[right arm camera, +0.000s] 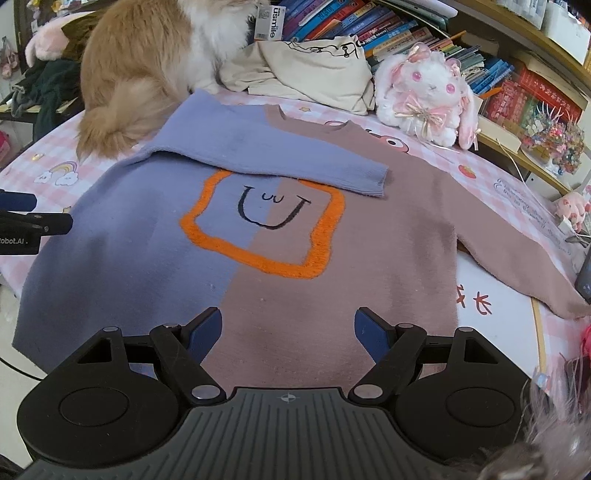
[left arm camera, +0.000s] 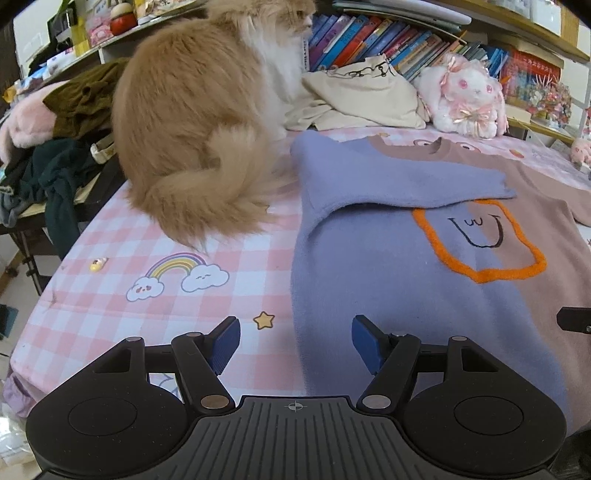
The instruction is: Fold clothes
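While the sweater (right arm camera: 280, 236) lies flat on the pink checked bedsheet (left arm camera: 110, 295), front side up, it fills the middle of the bed before you. Its one half is lilac-blue and the other half is dusty brown, and the orange outlined square (right arm camera: 266, 225) with a small drawn face sits at its centre. The blue sleeve (right arm camera: 280, 162) is folded across the chest, over the top edge of this square; the brown sleeve (right arm camera: 517, 266) stretches out to the side, away from the body of the sweater.

Beyond the blue shoulder of the sweater a ginger and white cat (left arm camera: 199, 122) sits on the sheet, its tail touching the sweater's edge. Behind the collar lies a cream garment (right arm camera: 317, 70), and beside that, a white plush rabbit (right arm camera: 424, 96) with pink bows. Bookshelves (right arm camera: 406, 33) stand behind all these.

Your left gripper (left arm camera: 295, 343) hovers over the blue hem side of the sweater, its jaws spread and nothing between them. Your right gripper (right arm camera: 288, 332) hovers over the brown part near the hem, also spread and empty.
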`<state>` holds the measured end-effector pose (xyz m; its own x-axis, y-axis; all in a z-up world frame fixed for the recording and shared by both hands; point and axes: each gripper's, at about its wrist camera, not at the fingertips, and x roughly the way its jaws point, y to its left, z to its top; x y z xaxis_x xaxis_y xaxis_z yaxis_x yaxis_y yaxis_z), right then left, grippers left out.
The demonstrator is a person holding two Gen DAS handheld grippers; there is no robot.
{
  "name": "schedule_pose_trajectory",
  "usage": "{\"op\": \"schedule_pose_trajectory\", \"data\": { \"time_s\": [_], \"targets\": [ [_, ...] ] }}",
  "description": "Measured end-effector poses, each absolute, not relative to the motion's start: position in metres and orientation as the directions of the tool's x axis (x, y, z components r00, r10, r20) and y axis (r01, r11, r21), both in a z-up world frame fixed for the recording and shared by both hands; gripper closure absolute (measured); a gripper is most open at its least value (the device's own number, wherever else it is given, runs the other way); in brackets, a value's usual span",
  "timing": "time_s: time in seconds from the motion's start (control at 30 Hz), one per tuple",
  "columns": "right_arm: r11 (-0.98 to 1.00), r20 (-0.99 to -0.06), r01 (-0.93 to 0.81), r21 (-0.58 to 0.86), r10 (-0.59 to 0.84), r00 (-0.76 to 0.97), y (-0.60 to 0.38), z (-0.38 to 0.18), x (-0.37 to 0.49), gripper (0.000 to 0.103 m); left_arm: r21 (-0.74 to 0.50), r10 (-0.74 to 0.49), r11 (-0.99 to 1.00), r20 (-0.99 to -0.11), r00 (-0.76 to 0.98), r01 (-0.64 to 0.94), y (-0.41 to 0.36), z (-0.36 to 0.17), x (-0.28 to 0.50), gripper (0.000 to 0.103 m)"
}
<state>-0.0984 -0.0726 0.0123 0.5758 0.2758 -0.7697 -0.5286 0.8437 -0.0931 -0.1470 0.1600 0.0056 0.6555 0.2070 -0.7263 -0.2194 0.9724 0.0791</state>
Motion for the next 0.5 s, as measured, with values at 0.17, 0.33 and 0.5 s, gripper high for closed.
{"op": "schedule_pose_trajectory", "data": {
  "time_s": [0.17, 0.33, 0.5],
  "targets": [
    [0.845, -0.768, -0.526, -0.094, 0.275, 0.579, -0.065, 0.012, -0.099, 0.025, 0.075, 0.205, 0.972, -0.722, 0.661, -0.221, 0.167, 0.007, -0.147, 0.034],
    [0.849, -0.766, -0.519, -0.098, 0.269, 0.584, -0.061, 0.012, -0.097, 0.025, 0.067, 0.198, 0.974, -0.722, 0.663, -0.218, 0.173, 0.007, -0.144, 0.034],
    [0.865, -0.766, -0.492, -0.1, 0.248, 0.593, -0.066, 0.014, -0.094, 0.025, 0.058, 0.181, 0.977, -0.729, 0.661, -0.204, 0.173, 0.003, -0.14, 0.034]
  ]
}}
